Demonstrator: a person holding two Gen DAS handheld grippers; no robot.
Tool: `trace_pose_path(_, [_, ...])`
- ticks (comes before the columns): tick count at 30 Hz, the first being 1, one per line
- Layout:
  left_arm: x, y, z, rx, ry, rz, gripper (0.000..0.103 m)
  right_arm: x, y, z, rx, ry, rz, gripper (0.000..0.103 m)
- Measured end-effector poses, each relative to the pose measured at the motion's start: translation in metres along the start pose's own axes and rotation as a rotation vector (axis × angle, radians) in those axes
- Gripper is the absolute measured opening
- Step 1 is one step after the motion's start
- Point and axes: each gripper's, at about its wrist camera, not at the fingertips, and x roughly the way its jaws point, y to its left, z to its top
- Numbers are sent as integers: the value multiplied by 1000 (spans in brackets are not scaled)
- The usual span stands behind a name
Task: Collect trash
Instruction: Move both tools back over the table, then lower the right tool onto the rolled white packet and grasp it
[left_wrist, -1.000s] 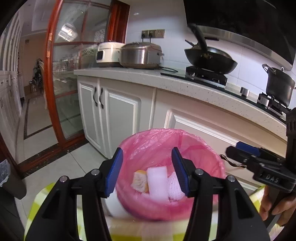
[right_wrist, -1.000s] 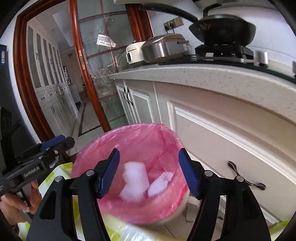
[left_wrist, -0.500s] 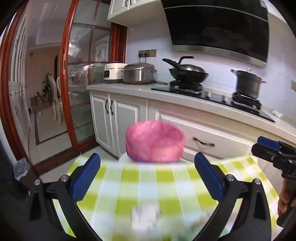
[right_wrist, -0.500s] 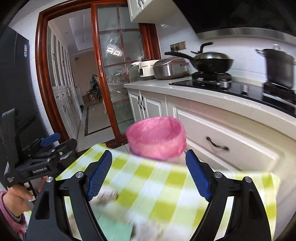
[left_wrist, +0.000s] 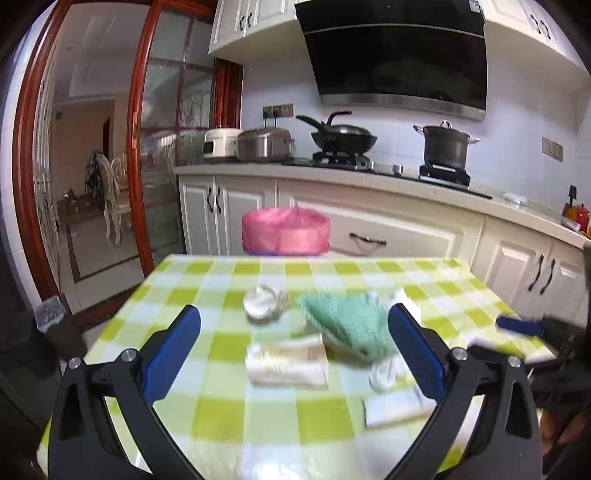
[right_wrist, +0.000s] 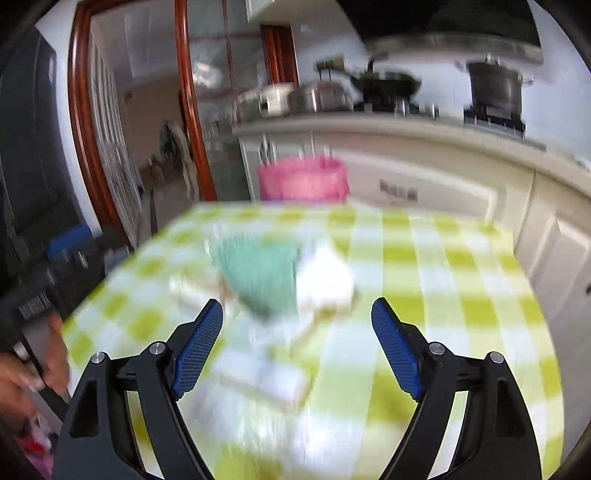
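**A:** Where do the tongs stand?

**B:** The left tongs (left_wrist: 294, 349) are spread wide over the table (left_wrist: 229, 417), nothing between the blue pads. The right tongs (right_wrist: 297, 343) are also apart and empty; their jaws have just been opening. Both hang above the green-and-white checked cloth.

**A:** And the trash?

**B:** It lies loose on the table. In the left wrist view a crumpled white wad (left_wrist: 263, 301) sits toward the far side, and just right of it a teal knitted piece (left_wrist: 349, 325). Nearer the camera lies a flat pale wrapper (left_wrist: 287, 361). A small white scrap (left_wrist: 384, 373) is by the right pad, and a white paper (left_wrist: 397, 406) lies nearer still. A white lump (right_wrist: 325, 277) touches the teal piece on its right, seen best in the right wrist view, though that picture is badly blurred.

**A:** The bin?

**B:** The bin with the pink bag (left_wrist: 285, 231) stands beyond the table's far edge, in front of the white cabinets (left_wrist: 402, 229). I cannot see into it.

**A:** Anything else?

**B:** A wok (left_wrist: 343, 138) and a pot (left_wrist: 445, 146) on the stove. A hand (right_wrist: 26, 373) holds the left tool at the edge of the right view.
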Motion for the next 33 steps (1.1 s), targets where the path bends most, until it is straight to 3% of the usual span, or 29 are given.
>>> trace_pose_path(5, [-2,7,-21,-12,50,13,98,15,2,-35,-5,102,-31,78])
trace_pose_path(17, [15,17,-24,-44,78,21,98,50,-5,-37,-13,205,-128,78])
trace_pose_path(21, [23,16,-21,-37,83,19,98,66,-13,-31,13,225,-145,78])
trace_pose_path(33, [32,22,-19,-29,97,53,98,113,-4,19,-20,172,-119,78])
